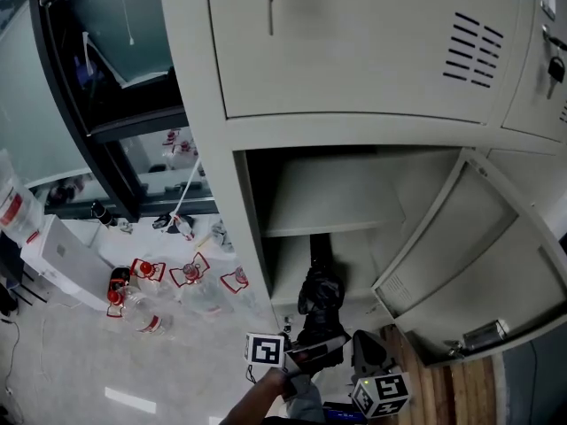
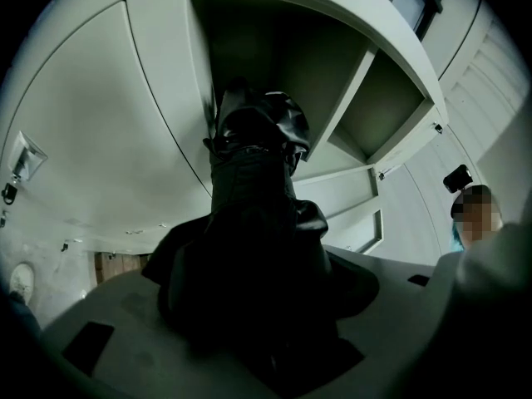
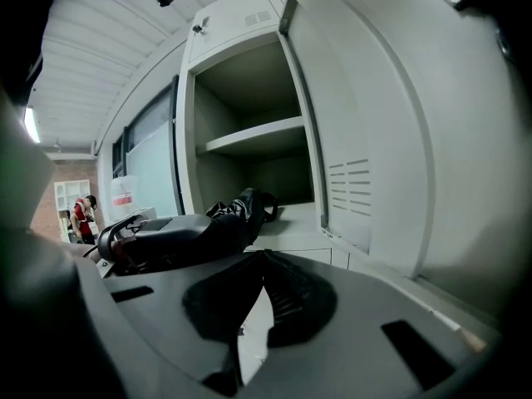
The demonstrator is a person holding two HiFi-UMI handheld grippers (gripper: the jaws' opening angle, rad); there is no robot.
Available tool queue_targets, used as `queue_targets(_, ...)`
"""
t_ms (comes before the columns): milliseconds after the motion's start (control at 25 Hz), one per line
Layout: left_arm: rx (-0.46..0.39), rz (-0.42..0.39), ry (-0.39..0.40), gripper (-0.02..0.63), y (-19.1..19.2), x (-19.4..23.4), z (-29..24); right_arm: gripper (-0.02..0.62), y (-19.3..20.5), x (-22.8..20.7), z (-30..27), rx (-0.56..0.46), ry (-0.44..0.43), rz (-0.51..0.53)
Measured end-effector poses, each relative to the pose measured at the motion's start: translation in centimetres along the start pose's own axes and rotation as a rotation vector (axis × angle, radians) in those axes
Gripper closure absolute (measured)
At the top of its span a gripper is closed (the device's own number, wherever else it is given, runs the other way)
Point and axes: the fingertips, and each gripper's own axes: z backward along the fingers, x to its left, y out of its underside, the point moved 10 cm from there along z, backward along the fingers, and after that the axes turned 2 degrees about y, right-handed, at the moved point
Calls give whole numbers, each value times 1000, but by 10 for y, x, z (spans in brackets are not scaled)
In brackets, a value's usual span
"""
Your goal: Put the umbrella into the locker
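Locker (image 1: 354,104) door (image 1: 461,277) hangs open at 3 o'clock, bottles (image 1: 146,295) on floor at 9. Umbrella (image 1: 321,292) tip sits in lower compartment under shelf (image 1: 328,228). Left gripper (image 1: 312,352) jaws clamped on umbrella; right gripper (image 1: 368,351) jaws together, empty.

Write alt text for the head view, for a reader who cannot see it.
The left tool grips a folded black umbrella, whose far end reaches into the open grey locker below its shelf. The right tool is beside it; plastic bottles lie on the floor at left.
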Motion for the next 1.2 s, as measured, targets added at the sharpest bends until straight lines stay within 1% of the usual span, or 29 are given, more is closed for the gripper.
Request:
queue_targets(240, -14, 17, 41, 330, -19, 6, -12, 594, -3, -5, -12, 9, 3, -2)
queue_targets(440, -52, 48, 92, 330, -33, 9, -21, 594, -5, -7, -19, 18, 3, 1)
queue_targets(560, -66, 62, 105, 330, -42, 12, -24, 594, -7, -8, -22, 20, 5, 4)
queue_targets(720, -81, 55, 121, 330, -53, 14, -28, 594, -6, -9, -24, 28, 5, 3)
queue_targets(920, -112, 79, 145, 328, -62, 19, -33, 594, -6, -8, -25, 29, 0, 3)
queue_targets(1000, -133, 101, 163, 325, -64, 20, -35, 594, -5, -8, -25, 29, 0, 3)
queue_targets(1080, -146, 104, 149, 325, -64, 22, -35, 594, -4, -8, -23, 29, 0, 2)
queue_targets(1200, -139, 78, 94, 307, -63, 23, -34, 594, -3, -7, -19, 27, 1, -1)
